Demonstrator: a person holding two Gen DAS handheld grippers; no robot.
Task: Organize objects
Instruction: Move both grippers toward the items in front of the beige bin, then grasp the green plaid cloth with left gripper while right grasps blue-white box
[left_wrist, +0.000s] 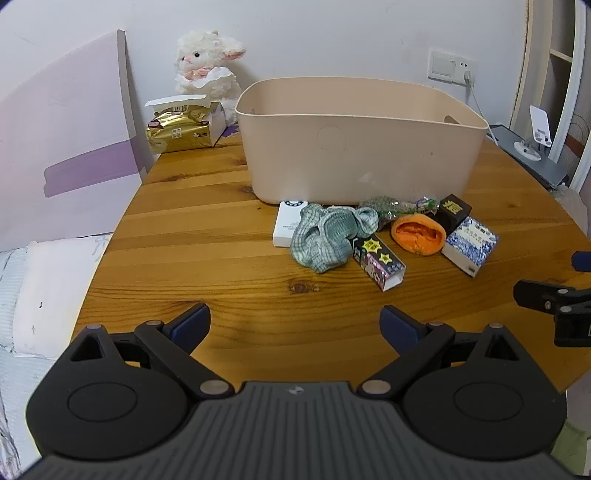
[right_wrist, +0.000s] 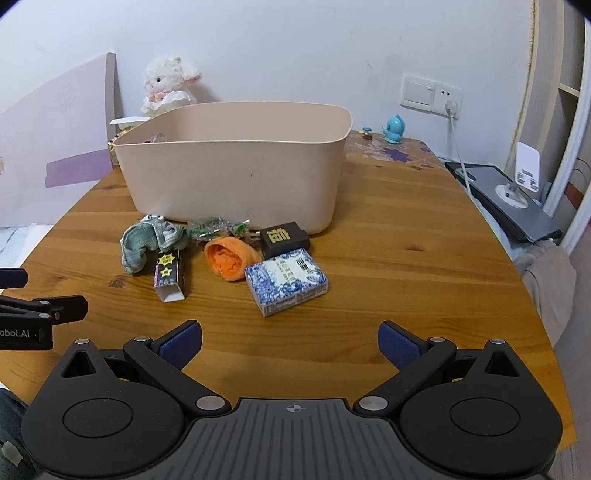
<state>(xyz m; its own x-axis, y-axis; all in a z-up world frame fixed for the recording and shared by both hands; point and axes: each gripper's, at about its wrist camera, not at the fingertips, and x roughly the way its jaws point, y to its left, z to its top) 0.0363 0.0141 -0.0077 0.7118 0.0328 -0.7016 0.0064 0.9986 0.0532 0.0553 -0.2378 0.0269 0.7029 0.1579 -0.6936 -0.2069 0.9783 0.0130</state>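
At frame centre, small items cluster touching a beige plastic bin (left_wrist: 364, 147): crumpled green checked cloth (left_wrist: 325, 236), orange pouch (left_wrist: 418, 233), blue-and-white patterned box (left_wrist: 470, 245). Below, left gripper (left_wrist: 295, 326) and right gripper (right_wrist: 290, 345) gape wide, holding nothing.

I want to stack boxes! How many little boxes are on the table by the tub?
4: a white box behind the cloth, a starry box in front, a black box near the tub, a blue patterned box rightmost. Others may be hidden.
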